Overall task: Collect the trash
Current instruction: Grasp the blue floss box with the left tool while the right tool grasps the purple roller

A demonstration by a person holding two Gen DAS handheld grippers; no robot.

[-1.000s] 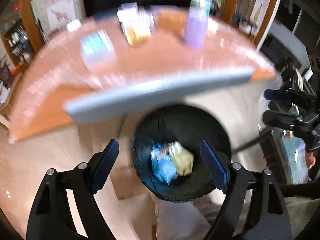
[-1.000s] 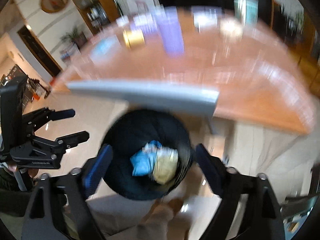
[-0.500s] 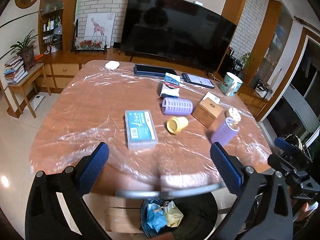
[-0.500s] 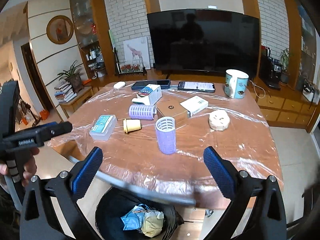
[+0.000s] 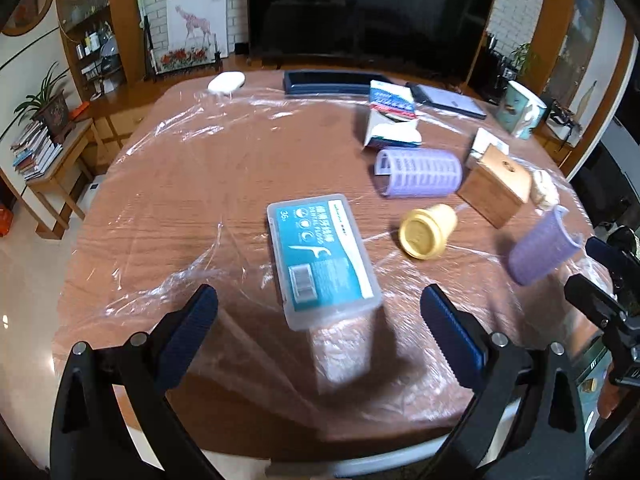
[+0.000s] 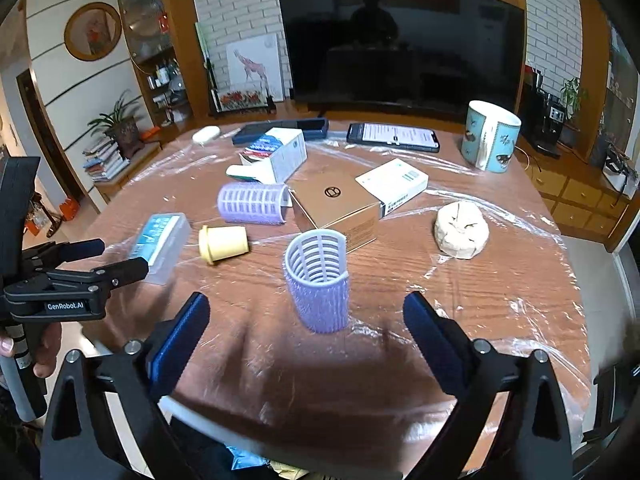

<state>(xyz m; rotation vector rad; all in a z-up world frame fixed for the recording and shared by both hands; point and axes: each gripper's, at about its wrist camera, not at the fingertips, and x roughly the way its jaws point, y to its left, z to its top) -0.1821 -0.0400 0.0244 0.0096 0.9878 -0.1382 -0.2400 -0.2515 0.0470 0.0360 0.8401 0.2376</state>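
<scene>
Hovering both grippers wide and empty, left gripper point(image 5: 318, 314) and right gripper point(image 6: 306, 320), we are noting the crumpled wad point(image 6: 462, 236) lying right of the upright roller point(image 6: 318, 280); reaching risks toppling it.

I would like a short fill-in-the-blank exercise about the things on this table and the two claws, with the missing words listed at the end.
1. The purple hair roller nearest the right claw stands ____ on the table.
2. The dental floss box lies in front of the ____ claw.
3. The yellow cap lies on its ____.
4. The jaws of both claws are ____, with nothing between them.

Missing words: upright; left; side; open
</scene>
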